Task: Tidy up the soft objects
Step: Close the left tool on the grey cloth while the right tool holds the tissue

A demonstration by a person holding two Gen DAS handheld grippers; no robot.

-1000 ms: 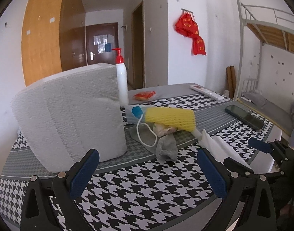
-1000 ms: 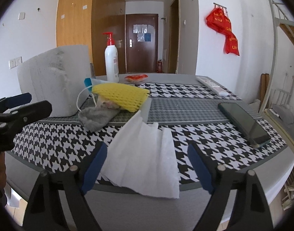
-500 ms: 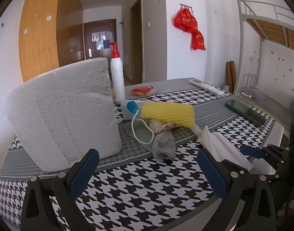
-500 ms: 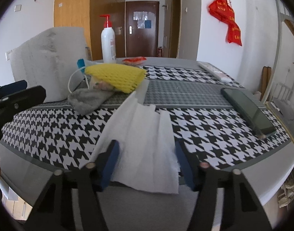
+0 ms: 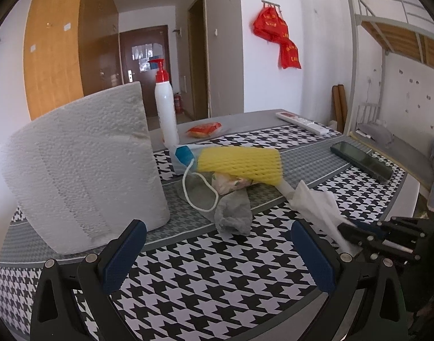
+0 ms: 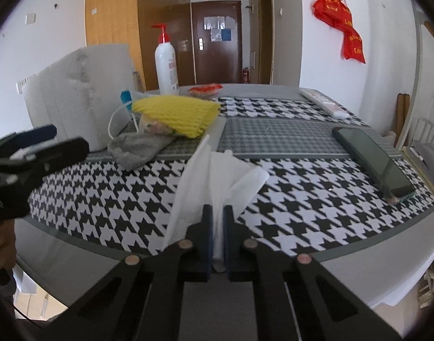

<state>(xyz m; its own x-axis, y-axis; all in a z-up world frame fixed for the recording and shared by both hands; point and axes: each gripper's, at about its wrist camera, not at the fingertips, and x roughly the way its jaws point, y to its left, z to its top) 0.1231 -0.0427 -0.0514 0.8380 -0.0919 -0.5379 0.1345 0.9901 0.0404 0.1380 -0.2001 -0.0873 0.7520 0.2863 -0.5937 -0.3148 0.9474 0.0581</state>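
A white tissue lies at the table's near edge, bunched into folds; it also shows in the left wrist view. My right gripper is shut on the tissue's near edge. Behind it is a pile: a yellow foam net, a grey sock, a face mask with a white loop and a floral cloth. My left gripper is open and empty, near the table's front edge, in front of the pile and a big white paper towel pack.
A white pump bottle with a red top and an orange packet stand behind the pile. A dark phone lies to the right, a white remote farther back. The tablecloth is houndstooth.
My right gripper has closed from wide open onto the tissue's near edge, and the tissue has bunched up. My left gripper stayed open and shifted slightly.
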